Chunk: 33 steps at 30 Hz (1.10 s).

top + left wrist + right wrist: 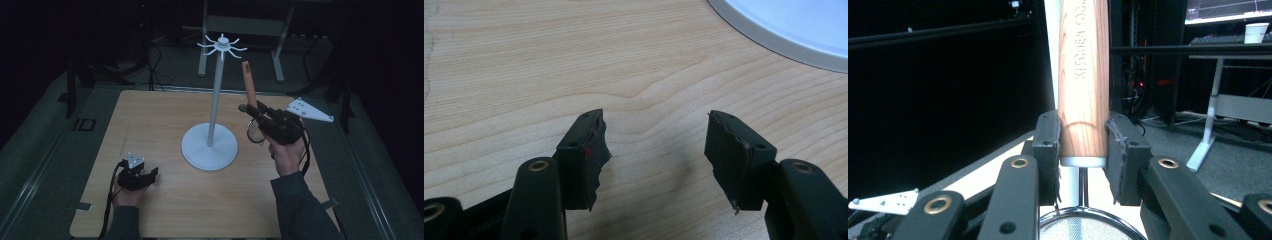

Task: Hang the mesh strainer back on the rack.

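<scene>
- Right tongs (254,116), raised above the desk (150,130) right of the white stand (210,145), clamp a strainer's wooden handle (1083,80) upright; mesh bowl (255,133) hangs below.
- Left tongs (654,150) sit apart, low over the desk.

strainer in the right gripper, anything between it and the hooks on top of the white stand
Nothing visible blocks it. The right gripper holds the strainer by its wooden handle, handle up, beside the stand's pole. The hooks sit higher and to its left in the high view, with open air between.
</scene>
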Motion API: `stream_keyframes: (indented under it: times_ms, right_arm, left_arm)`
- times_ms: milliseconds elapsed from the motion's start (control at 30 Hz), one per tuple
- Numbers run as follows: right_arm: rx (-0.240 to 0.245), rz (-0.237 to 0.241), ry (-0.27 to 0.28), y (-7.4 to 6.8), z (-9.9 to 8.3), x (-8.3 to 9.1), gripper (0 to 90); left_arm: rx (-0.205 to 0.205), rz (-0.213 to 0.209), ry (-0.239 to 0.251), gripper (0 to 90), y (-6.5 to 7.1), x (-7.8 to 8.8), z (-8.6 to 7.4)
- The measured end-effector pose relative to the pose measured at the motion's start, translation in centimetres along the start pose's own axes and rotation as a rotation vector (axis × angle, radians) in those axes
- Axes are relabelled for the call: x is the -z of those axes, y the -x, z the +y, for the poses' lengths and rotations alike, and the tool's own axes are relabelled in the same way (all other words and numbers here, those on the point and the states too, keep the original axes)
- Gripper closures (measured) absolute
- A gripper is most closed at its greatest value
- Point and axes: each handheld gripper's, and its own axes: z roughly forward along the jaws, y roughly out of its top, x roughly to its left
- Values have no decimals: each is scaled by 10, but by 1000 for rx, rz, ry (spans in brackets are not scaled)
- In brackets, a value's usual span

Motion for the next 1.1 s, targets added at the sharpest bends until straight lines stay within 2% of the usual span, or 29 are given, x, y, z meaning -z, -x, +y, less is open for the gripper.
stream_keyframes:
  times_ms: [133, 367, 700, 1033, 1100]
  right_arm:
    - [13, 5, 28, -2, 4, 3, 694]
    - [37, 43, 60, -7, 10, 3, 694]
    - [17, 48, 42, -9, 21, -8, 695]
    - [-26, 94, 5, -3, 23, -21, 694]
    - [-33, 101, -18, -3, 22, -25, 693]
  left_arm:
    - [3, 1, 1, 416, 0, 0, 0]
    - [-3, 0, -2, 416, 0, 0, 0]
    - [2, 0, 2, 416, 0, 0, 0]
    - [4, 0, 4, 416, 0, 0, 0]
    - [4, 0, 4, 416, -1, 0, 0]
